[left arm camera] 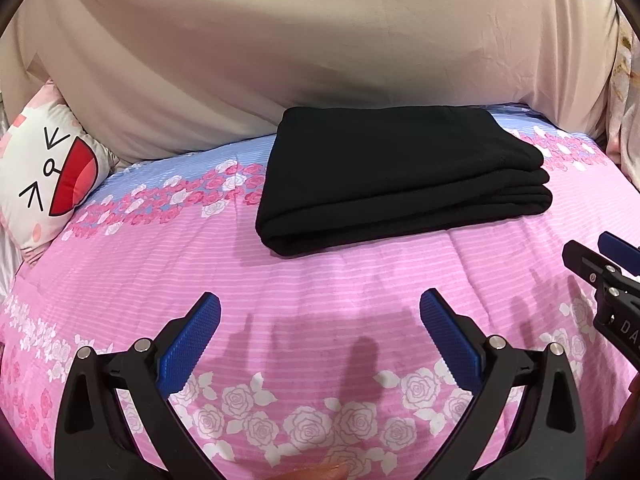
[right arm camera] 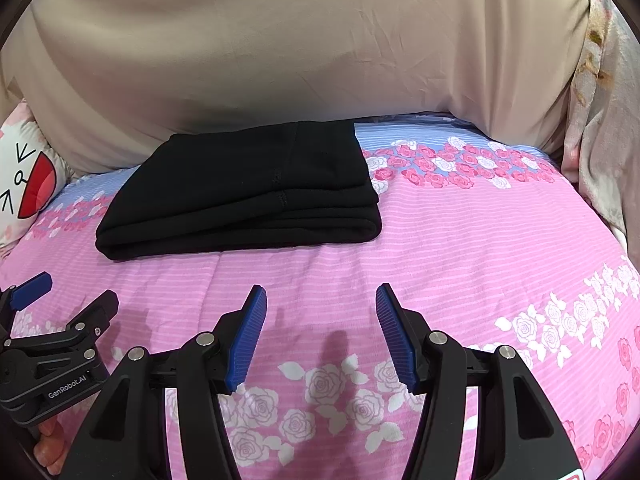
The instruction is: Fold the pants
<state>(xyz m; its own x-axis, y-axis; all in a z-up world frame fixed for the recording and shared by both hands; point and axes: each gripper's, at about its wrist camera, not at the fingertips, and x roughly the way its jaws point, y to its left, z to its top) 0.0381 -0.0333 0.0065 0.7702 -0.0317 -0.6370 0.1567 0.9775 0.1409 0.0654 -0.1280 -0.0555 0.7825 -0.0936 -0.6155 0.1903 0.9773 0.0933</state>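
Black pants (left arm camera: 400, 176) folded into a flat stack of several layers, lying on the bed (left arm camera: 320, 280), on a pink striped cover with rose bands. Far edge of the stack up against the beige sheet (left arm camera: 280, 52) draped behind the bed. Rounded fold edges turned toward the near side and to the right.

Left hand-held gripper (left arm camera: 320, 304) near side of the pants, well apart from them, over bare pink cover. Blue ribbed pads (left arm camera: 192, 344) spread wide, nothing between them: released. Pants seen from here ahead and slightly to the right.

Right hand-held gripper (right arm camera: 320, 300) likewise on the near side, apart from the stack, touching no cloth. Jaws parted, only cover visible in the gap: released. Pants (right arm camera: 248, 192) seen from here ahead and to the left.

Both hand-held grippers side by side, pointing down at a slant toward the bed. Right one visible at the right edge of the left wrist view; left one visible at the lower left of the right wrist view, with fingertips of a hand (right arm camera: 48, 444) under its body.

Cartoon-face pillow (left arm camera: 48, 172) at the far left of the bed, well apart from the pants. Floral curtain (right arm camera: 600, 120) at the far right.
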